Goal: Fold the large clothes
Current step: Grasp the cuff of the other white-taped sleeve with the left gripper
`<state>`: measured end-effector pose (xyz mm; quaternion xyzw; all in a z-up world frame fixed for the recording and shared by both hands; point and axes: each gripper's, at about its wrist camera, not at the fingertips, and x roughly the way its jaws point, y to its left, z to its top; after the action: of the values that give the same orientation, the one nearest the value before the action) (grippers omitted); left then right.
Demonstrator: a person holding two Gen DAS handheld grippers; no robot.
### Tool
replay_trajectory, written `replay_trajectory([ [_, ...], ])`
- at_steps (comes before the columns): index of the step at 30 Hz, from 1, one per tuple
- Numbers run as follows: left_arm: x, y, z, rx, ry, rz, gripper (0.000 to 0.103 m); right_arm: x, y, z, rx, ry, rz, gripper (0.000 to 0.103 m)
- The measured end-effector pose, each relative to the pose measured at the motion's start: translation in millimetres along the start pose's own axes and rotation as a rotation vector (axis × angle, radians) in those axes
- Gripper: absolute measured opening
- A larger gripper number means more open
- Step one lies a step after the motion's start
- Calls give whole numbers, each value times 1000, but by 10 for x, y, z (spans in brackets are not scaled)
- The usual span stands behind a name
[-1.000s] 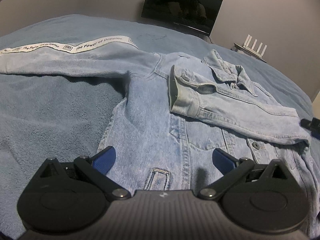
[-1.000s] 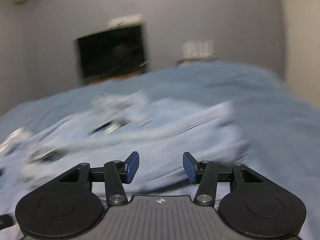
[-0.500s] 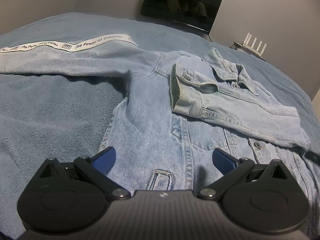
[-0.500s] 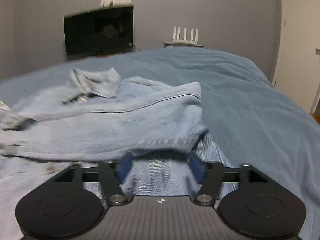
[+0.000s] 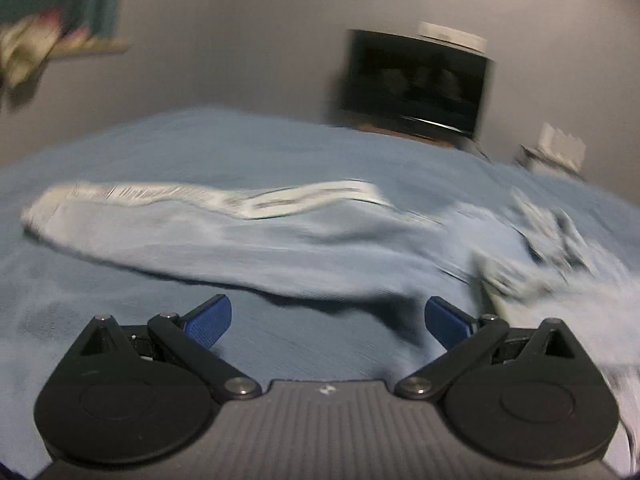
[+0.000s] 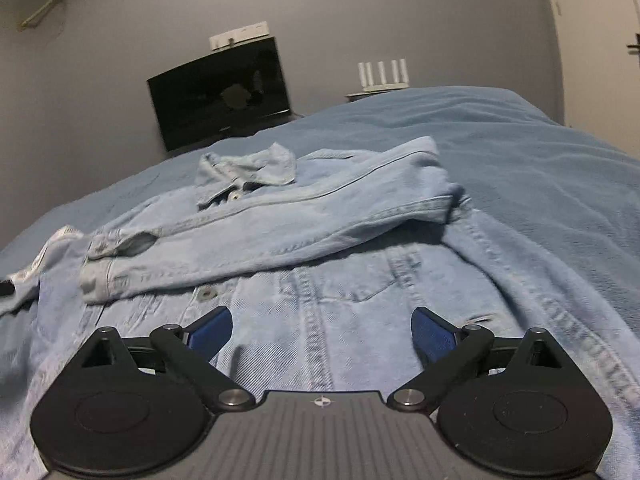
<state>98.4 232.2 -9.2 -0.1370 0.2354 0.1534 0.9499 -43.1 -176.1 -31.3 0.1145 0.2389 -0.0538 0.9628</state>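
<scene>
A light denim jacket (image 6: 328,304) is laid face up on a blue bed cover (image 6: 540,152). Ahead of the left gripper (image 5: 327,320) and reaching away to its left, the unfolded sleeve (image 5: 208,240) is seen, edged along its far side by a white printed band (image 5: 248,198). Its long axis runs across the gripper's line of sight, cuff far left, shoulder to the right, though this view is blurred. The left jaws are spread wide with nothing gripped; only bed cover lies between them. Further right, the other sleeve (image 6: 260,236) is already folded across the chest, its cuff pointing to the right gripper's left, below the collar (image 6: 248,172). The right gripper (image 6: 322,332) is held low over the jacket's front; its jaws have just been opening and nothing is pinched between them. The outstretched sleeve is judged the next part to fold inward, and the left hand is much the nearer to it.
</scene>
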Motion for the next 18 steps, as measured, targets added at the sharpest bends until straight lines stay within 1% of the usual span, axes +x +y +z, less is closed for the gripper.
replay_trajectory([
  [2,200,425,63,-161,13,5,103,9,11,-12,-6,2,19,98],
  [3,257,591,67,-224,10,15,103,26,25,-17,-10,4,27,98],
  [5,374,958,55,-359,-15,27,103,73,63,-58,-24,12,42,98],
  [6,422,1095,41,-407,-31,18,103,103,73,-74,-31,16,50,98],
  [8,520,1338,-2,-495,-87,-4,103,151,125,-104,-49,16,59,98],
  [10,611,1474,-45,-526,-145,-6,103,172,165,-126,-67,6,65,98],
  [15,804,1515,60,-480,-216,55,103,191,226,-217,-103,-24,56,98],
  [18,818,1655,119,-540,-259,82,103,200,236,-227,-110,-27,53,99],
])
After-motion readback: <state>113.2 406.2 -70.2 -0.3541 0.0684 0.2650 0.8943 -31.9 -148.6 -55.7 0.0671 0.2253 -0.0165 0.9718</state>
